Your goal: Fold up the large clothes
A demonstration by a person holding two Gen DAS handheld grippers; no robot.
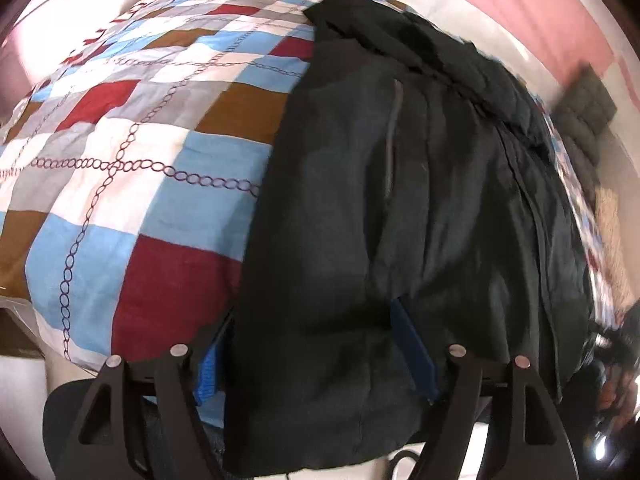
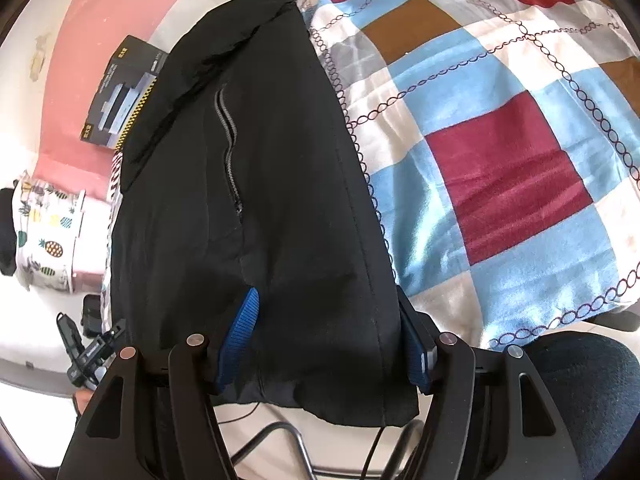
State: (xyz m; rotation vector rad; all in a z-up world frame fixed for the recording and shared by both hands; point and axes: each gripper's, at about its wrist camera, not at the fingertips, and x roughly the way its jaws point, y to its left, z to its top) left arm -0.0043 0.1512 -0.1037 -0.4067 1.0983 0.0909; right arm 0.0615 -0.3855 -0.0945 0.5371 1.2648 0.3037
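A large black jacket (image 1: pixel 400 200) with a grey zipper lies lengthwise on the checkered bedspread (image 1: pixel 132 152), its near hem hanging over the bed edge. In the left wrist view my left gripper (image 1: pixel 316 344) stands with its blue fingers (image 1: pixel 412 344) wide apart, the jacket's hem bunched between them. In the right wrist view the same jacket (image 2: pixel 280 200) fills the middle. My right gripper (image 2: pixel 332 336) also has its blue fingers (image 2: pixel 240 332) spread, with the hem between them. Neither pair of fingers has closed on the cloth.
The bedspread (image 2: pixel 500 140) stretches wide beside the jacket. A dark box (image 2: pixel 120 92) lies by the pink wall, a pineapple-print cloth (image 2: pixel 44 236) at the left. Cables and a chair frame (image 2: pixel 280 440) sit below the bed edge. A dark padded panel (image 1: pixel 588 108) leans at the right.
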